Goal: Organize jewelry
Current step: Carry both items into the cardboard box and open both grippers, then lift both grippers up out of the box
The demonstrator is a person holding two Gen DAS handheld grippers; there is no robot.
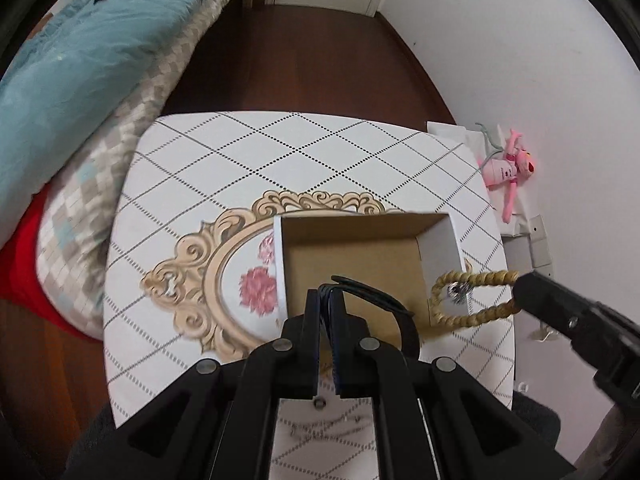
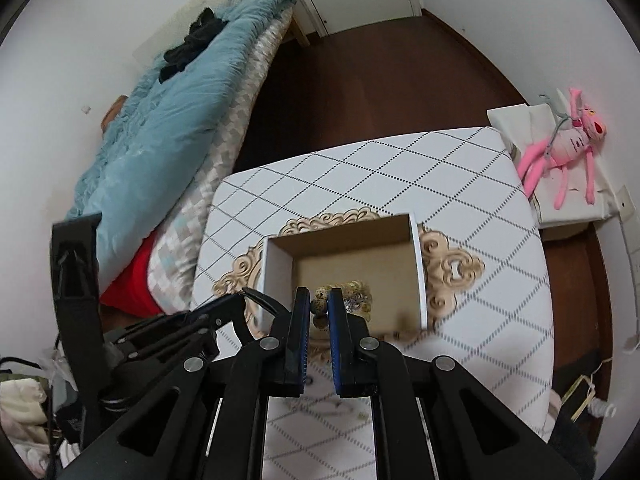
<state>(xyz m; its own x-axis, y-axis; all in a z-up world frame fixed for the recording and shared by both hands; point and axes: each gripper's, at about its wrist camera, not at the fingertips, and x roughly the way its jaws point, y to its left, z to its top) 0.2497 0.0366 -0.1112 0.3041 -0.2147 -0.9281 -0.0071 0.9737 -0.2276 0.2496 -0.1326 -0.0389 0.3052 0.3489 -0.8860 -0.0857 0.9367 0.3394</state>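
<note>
An open white cardboard box (image 1: 440, 240) with a brown inside sits on the patterned table; it also shows in the right wrist view (image 2: 276, 264). My left gripper (image 1: 331, 300) is shut on a thin dark band (image 1: 384, 300) that loops to the right over the box's near edge. My right gripper (image 2: 319, 306) is shut on a tan beaded bracelet (image 2: 320, 296) and holds it over the box's near side. In the left wrist view the bracelet (image 1: 472, 280) hangs as a loop from the right gripper, beside the box's right wall, with a small silver charm.
The white table (image 1: 280, 152) has a diamond grid and a gold ornate frame print (image 1: 192, 276). A bed with a blue blanket (image 1: 80, 72) is on the left. A pink plush toy (image 2: 560, 156) lies on a white box at the right. Dark wood floor lies beyond.
</note>
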